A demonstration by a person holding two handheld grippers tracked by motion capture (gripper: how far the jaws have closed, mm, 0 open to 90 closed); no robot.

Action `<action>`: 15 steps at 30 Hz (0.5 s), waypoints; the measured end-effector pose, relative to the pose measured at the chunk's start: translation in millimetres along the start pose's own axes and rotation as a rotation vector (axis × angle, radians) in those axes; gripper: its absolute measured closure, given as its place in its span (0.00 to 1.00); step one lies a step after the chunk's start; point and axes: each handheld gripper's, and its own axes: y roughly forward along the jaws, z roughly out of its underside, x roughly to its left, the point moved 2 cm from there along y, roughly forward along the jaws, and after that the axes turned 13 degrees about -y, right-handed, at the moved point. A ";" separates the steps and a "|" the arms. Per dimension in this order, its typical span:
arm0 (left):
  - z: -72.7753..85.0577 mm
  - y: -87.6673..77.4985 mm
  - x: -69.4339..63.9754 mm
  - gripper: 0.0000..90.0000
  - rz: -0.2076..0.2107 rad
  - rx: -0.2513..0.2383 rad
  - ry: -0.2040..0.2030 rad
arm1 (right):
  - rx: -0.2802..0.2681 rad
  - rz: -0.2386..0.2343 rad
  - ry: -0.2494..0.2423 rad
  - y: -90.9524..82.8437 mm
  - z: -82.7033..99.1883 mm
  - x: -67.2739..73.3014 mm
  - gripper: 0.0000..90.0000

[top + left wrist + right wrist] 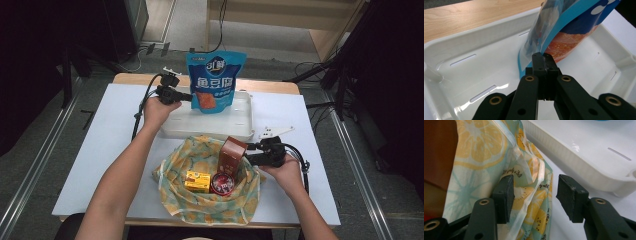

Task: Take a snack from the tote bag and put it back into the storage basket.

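A blue snack pouch [216, 82], clamped by its lower edge in the left hand-held gripper [186, 96], is held upright over the white tray [240, 127], where it could topple or slip; the right hand-held gripper [250, 146], jaws apart, straddles the lemon-print bag [212, 205].

Blue pouch [571, 27]: cut off by the upper edge of the left gripper view.
Brown box [436, 152]: cropped at the upper left, blurred.
Red tin [223, 183]: label too small to be read.
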 end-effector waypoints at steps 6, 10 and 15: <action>0.9 -0.7 2.1 0.99 0.032 0.011 -0.027 | -0.006 0.003 0.003 -2.7 1.8 0.3 0.54; 0.8 -5.1 1.7 0.96 0.041 0.002 -0.030 | -0.008 0.005 0.002 -3.4 1.9 0.5 0.54; 2.3 -14.2 -1.8 0.88 0.039 0.004 -0.013 | -0.011 0.008 -0.001 -4.4 1.7 0.1 0.54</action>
